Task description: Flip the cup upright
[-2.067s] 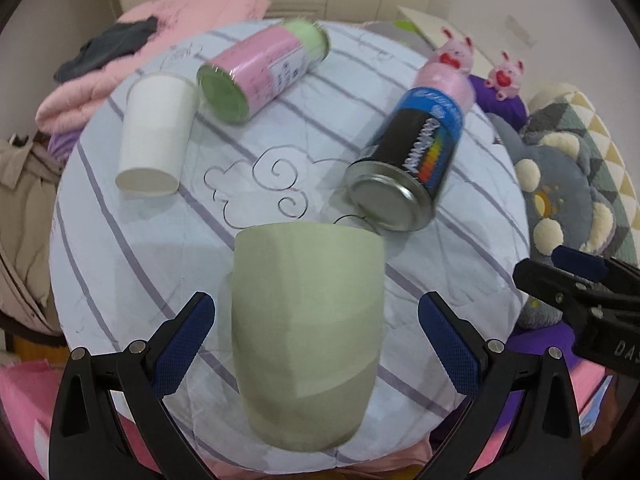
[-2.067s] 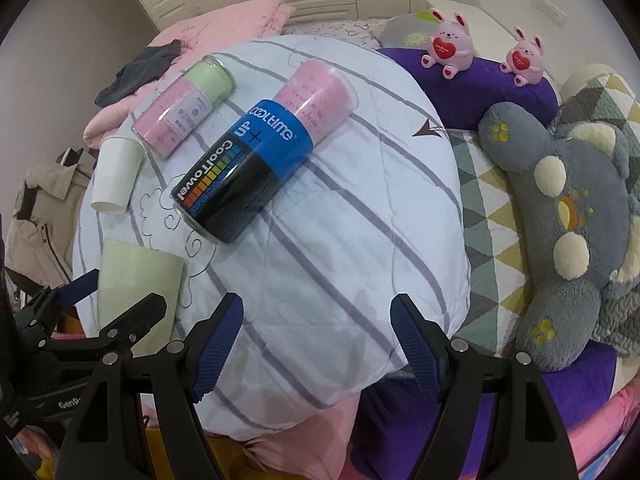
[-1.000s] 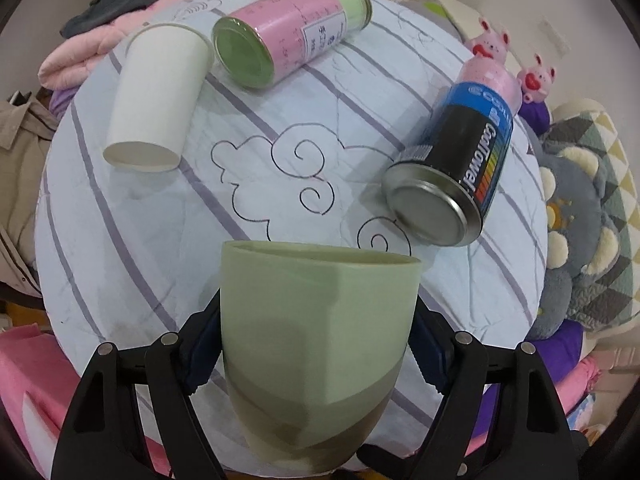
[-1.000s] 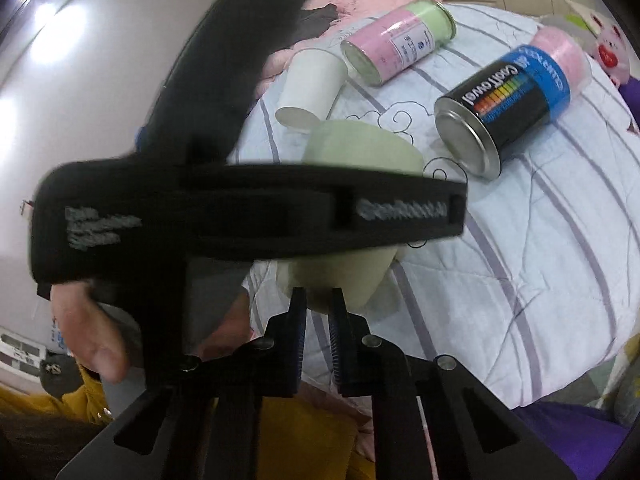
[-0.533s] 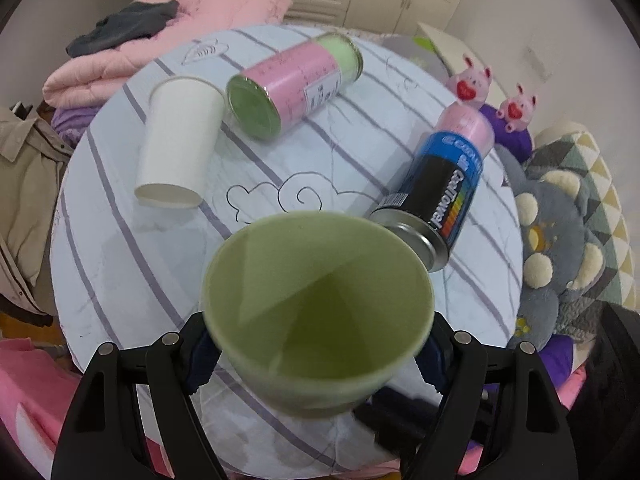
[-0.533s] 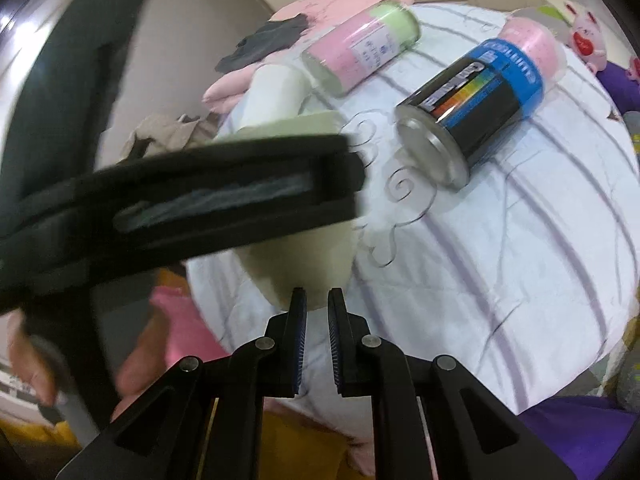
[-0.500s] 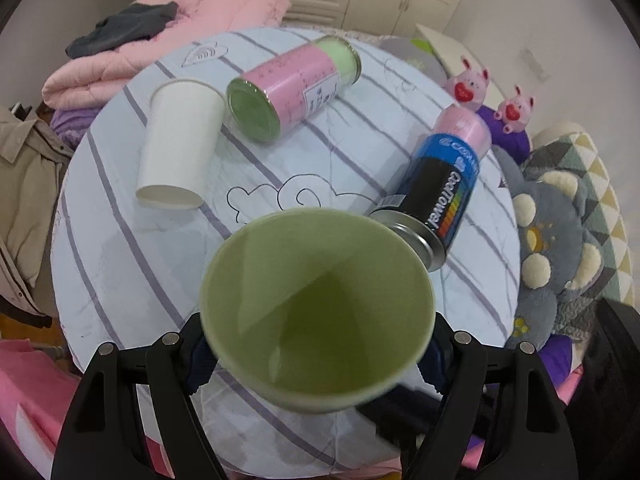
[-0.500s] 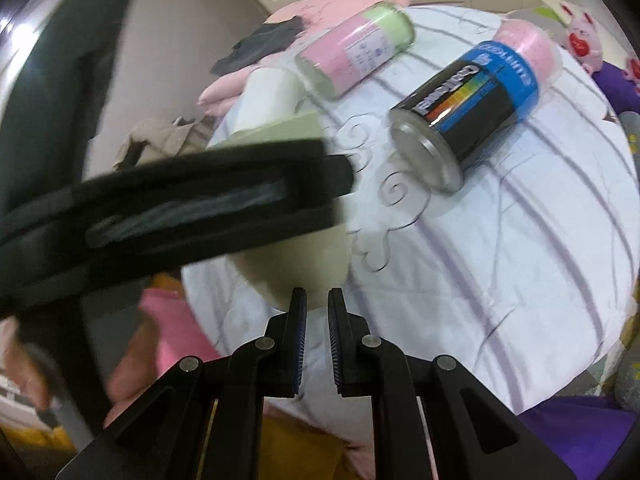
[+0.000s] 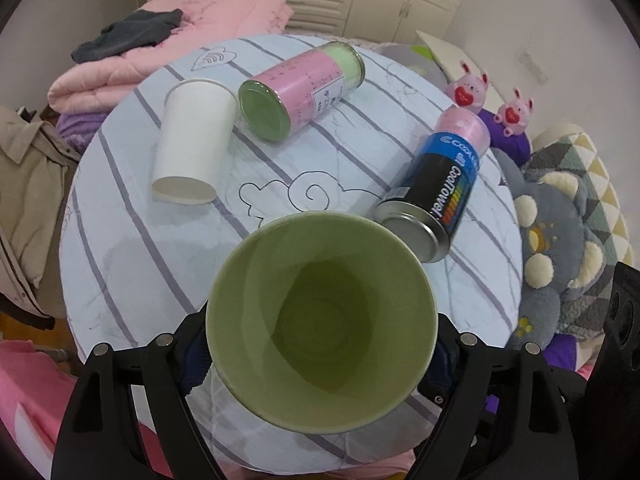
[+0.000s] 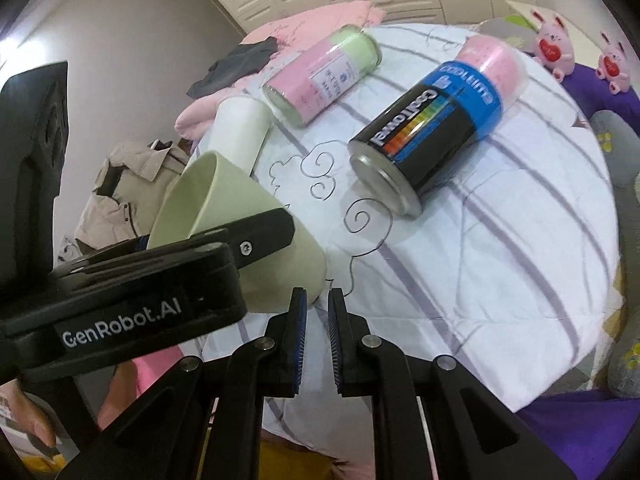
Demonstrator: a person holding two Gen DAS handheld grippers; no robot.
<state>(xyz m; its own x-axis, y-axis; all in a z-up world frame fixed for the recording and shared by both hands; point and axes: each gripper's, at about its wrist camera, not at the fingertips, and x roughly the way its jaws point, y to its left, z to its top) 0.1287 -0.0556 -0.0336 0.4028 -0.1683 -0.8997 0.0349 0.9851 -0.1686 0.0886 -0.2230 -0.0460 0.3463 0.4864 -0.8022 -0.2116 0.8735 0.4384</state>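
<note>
A light green cup point(image 9: 320, 320) is held by my left gripper point(image 9: 316, 364), its open mouth tilted toward the left wrist camera, over the near edge of the striped cushion point(image 9: 120, 264). In the right wrist view the cup point(image 10: 240, 236) leans mouth-up to the left, with the left gripper's finger point(image 10: 256, 236) across its wall. My right gripper point(image 10: 317, 320) is shut and empty, its tips just right of the cup's base.
A white paper cup point(image 9: 192, 144), a pink and green can point(image 9: 300, 92) and a black and blue CoolTowel can point(image 9: 436, 192) lie on their sides on the cushion. Plush toys point(image 9: 560, 248) lie at the right. Pink bedding point(image 9: 192, 28) lies behind.
The left gripper closed on the upside-down cup, lifted it and turned it so its mouth faces up toward the camera. The right gripper shut and moved in beside the cup.
</note>
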